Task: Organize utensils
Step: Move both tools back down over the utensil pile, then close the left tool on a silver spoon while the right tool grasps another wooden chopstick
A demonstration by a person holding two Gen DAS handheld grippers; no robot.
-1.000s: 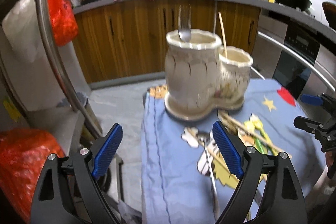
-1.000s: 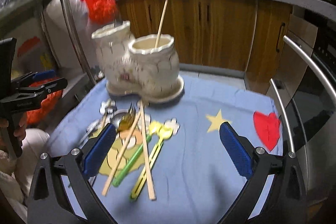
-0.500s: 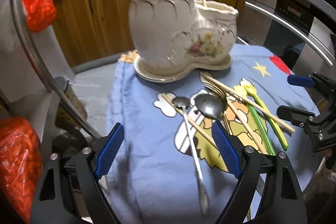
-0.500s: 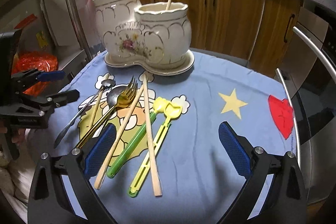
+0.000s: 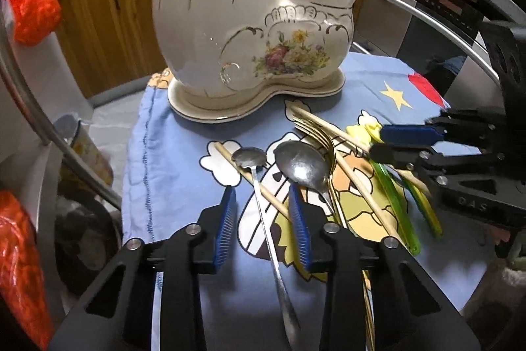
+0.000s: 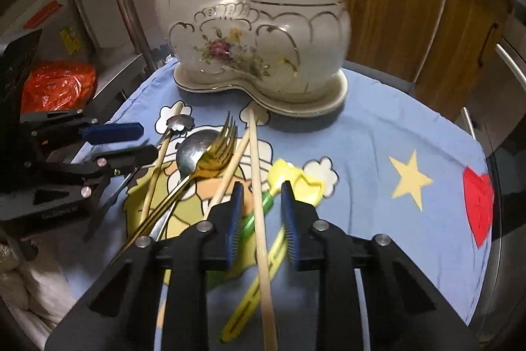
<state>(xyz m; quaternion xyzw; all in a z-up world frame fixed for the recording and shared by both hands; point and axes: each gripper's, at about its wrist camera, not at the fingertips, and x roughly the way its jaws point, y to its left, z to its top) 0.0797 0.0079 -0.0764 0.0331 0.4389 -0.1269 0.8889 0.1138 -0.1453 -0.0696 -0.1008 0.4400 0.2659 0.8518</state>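
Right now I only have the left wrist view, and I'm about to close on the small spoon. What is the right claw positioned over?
Observer: The right claw is open and straddles a wooden chopstick, which runs between its pads.
Operator: Anything else in that gap?
Observer: Yes. The green handle of a plastic utensil lies under the chopstick, also between the pads.
Operator: Is the gold fork inside too?
Observer: No. The gold fork lies outside the gap, to the left of the left pad, with its tines over the large spoon.
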